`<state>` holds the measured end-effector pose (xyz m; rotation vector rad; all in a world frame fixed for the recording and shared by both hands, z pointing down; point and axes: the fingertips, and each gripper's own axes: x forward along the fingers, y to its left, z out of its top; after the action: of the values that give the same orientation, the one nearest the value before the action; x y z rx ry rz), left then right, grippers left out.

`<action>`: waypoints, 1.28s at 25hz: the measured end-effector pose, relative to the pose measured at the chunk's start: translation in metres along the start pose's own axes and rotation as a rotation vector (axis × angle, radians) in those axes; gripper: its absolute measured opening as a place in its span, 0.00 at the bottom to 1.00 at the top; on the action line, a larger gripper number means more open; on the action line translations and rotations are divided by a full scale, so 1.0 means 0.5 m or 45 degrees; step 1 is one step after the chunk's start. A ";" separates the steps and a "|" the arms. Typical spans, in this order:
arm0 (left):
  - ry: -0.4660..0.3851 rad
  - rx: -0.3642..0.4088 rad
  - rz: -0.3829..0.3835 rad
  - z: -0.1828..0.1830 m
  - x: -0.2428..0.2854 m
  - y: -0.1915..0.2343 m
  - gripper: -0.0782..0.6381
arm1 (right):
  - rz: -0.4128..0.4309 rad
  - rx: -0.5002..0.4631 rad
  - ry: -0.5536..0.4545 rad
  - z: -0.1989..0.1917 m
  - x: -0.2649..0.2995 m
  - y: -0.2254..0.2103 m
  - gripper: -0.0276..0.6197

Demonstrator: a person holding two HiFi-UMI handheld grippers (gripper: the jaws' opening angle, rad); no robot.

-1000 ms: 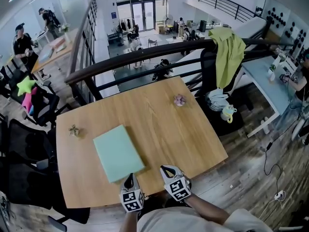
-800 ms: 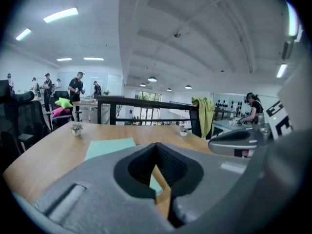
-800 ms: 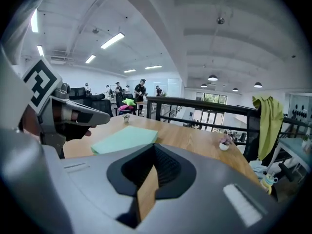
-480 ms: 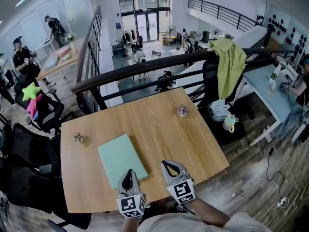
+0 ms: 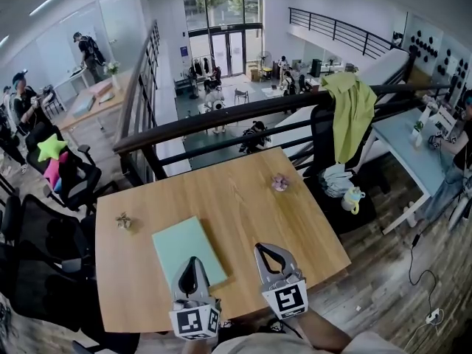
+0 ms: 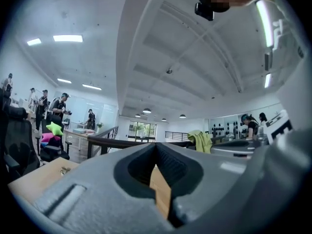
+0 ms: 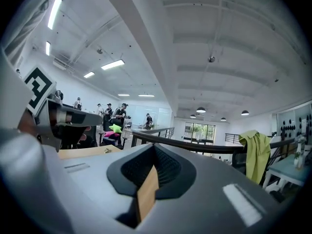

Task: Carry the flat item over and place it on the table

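A pale mint-green flat rectangular panel [image 5: 184,248] is lying on the light wooden tabletop [image 5: 251,205], in its near left part, with its long sides slanting away from the person. The left gripper [image 5: 193,264] is hovering over the panel's near edge and overlapping it in the head view; whether it is touching the panel cannot be told. Its jaws are pressing together at the tips with nothing between them. The right gripper [image 5: 265,251] is hanging just beside it to the right, over bare wood and apart from the panel, its jaws likewise pressing together and pinching nothing. A small tan dried sprig [image 5: 123,220] is sitting near the tabletop's left edge, and a small pinkish knobbly object [image 5: 279,182] is sitting toward the far right. A yellow-green cloth [image 5: 351,105] is draping over the dark railing [image 5: 221,120] beyond.
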<state>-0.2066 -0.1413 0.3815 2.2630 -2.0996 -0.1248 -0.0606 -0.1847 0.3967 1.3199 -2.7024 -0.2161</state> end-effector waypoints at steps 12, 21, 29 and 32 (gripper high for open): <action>-0.055 0.089 0.000 0.027 -0.011 -0.041 0.11 | -0.031 -0.058 -0.042 0.034 -0.031 -0.017 0.06; -0.062 0.090 -0.040 0.025 -0.024 -0.075 0.11 | -0.039 -0.062 -0.022 0.031 -0.055 -0.024 0.06; -0.058 0.085 -0.039 0.023 -0.038 -0.073 0.11 | -0.017 -0.050 -0.012 0.026 -0.057 -0.003 0.06; -0.054 0.086 -0.034 0.020 -0.043 -0.070 0.11 | 0.011 -0.049 -0.011 0.023 -0.057 0.005 0.06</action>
<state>-0.1744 -0.1170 0.3687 2.3470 -2.1262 -0.1051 -0.0473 -0.1598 0.3842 1.2999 -2.6964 -0.2720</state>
